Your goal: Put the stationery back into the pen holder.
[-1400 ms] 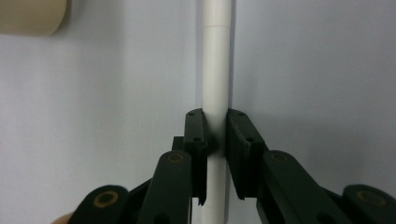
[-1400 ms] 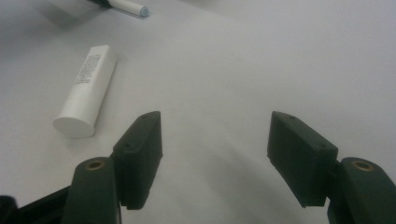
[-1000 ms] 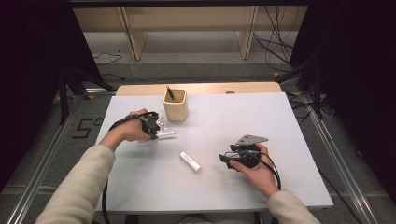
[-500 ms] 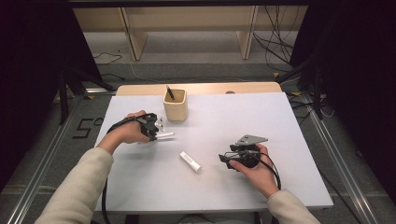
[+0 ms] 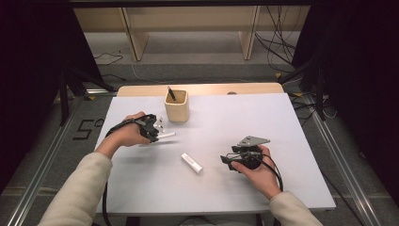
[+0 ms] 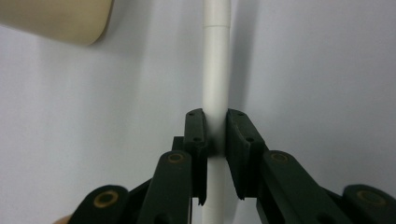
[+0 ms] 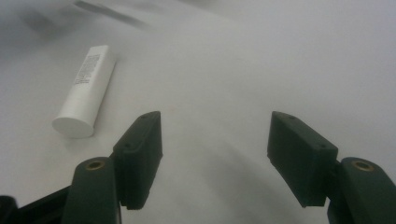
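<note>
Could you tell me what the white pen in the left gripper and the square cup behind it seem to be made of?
The white pen, clamped in the left gripper, looks like smooth matte plastic: an even white barrel with a fine seam. The square cup looks like pale wood or wood-toned plastic: beige, matte, rounded corners; no grain is visible, so either fits.

Three cameras: one fixed high above the table, one riding on each gripper.

High view: from above the near edge, facing forward and down, far enough to take in the whole white table (image 5: 282, 122) and floor behind. Left gripper view: very near, along the black jaws closed on a white pen (image 6: 215, 70), with the corner of the beige cup (image 6: 56, 21); same pen (image 5: 165, 135) and cup (image 5: 177, 110) in the high view. Right gripper view: low, close over the table, facing the white tube (image 7: 86, 88), shared with the high view (image 5: 192, 163).
</note>
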Available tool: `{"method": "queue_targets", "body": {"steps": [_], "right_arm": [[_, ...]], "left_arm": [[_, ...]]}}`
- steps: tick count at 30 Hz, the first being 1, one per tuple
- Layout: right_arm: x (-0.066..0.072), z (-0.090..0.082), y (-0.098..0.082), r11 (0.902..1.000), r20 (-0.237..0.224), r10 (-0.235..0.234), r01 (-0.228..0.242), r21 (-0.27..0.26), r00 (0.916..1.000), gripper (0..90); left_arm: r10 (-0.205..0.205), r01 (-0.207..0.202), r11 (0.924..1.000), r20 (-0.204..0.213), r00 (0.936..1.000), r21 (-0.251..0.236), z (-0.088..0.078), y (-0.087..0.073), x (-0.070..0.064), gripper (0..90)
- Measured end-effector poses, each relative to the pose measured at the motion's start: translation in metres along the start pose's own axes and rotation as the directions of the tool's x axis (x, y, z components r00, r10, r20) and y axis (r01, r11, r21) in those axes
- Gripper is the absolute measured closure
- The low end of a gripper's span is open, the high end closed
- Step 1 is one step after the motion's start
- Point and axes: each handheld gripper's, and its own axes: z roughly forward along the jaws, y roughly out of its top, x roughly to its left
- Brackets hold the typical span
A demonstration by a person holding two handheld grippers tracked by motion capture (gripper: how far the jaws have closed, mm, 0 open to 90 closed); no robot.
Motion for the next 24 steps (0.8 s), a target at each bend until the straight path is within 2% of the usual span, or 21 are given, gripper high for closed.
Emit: {"method": "queue_targets", "body": {"steps": [4, 16, 20, 21, 24], "right_arm": [[0.000, 0.000, 0.000, 1.0000, 0.000, 0.000, 0.000, 0.000, 1.0000, 36.2], [0.000, 0.001, 0.000, 1.0000, 0.000, -0.001, 0.001, -0.001, 1.0000, 36.2], [0.000, 0.001, 0.000, 1.0000, 0.000, -0.001, 0.001, -0.001, 1.0000, 36.2], [0.001, 0.000, 0.000, 1.0000, 0.001, 0.001, -0.001, -0.002, 1.0000, 36.2], [0.000, 0.000, 0.000, 1.0000, 0.001, -0.001, 0.001, -0.001, 1.0000, 36.2]], "left_arm": [[-0.004, 0.004, 0.9998, -0.010, 0.9999, -0.019, -0.005, -0.002, -0.005, 78.9], [-0.058, 0.053, 0.9949, -0.058, 0.9966, -0.085, -0.018, -0.010, -0.023, 78.9], [-0.116, 0.106, 0.9862, -0.077, 0.9902, -0.127, -0.022, -0.011, -0.029, 78.9], [-0.119, 0.108, 0.9862, -0.078, 0.9899, -0.126, -0.024, -0.012, -0.030, 78.9], [-0.149, 0.137, 0.9793, -0.073, 0.9862, -0.149, -0.025, -0.014, -0.036, 78.9]]}}
